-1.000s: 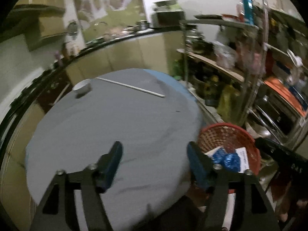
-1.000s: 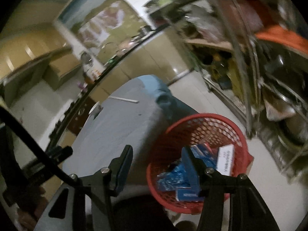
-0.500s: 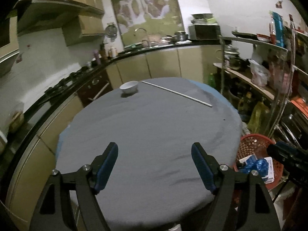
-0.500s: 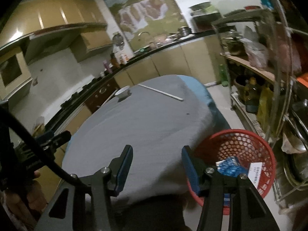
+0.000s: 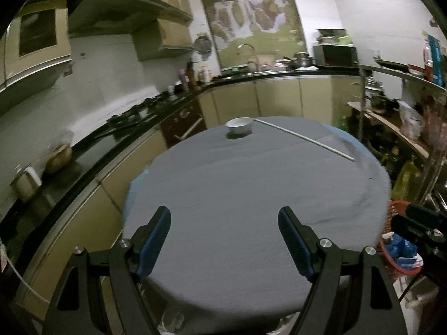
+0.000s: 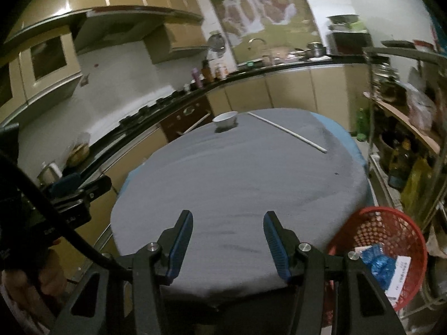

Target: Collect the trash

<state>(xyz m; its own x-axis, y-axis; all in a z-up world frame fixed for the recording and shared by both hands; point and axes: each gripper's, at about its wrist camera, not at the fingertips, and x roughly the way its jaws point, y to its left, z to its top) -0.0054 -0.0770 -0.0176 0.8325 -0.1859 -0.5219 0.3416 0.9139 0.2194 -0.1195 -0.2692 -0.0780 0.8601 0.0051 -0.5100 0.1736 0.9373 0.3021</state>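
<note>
Left gripper (image 5: 223, 227) and right gripper (image 6: 227, 230), both spread and holding nothing, above the near edge of the table (image 6: 237, 173). Trash (image 6: 377, 261) lies in the red basket (image 6: 391, 223), right of the table; bowl (image 6: 225, 119) and rod (image 6: 287, 132) at far side.

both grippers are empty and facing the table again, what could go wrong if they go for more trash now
1. The white bowl sits near the far edge of the table; a long reach could nudge it off.
2. The thin white rod lies flat on the cloth, so open fingers may bunch the fabric instead of gripping it.
3. The red basket stands low beside the table, partly hidden in the left view, so drops could miss.
</note>
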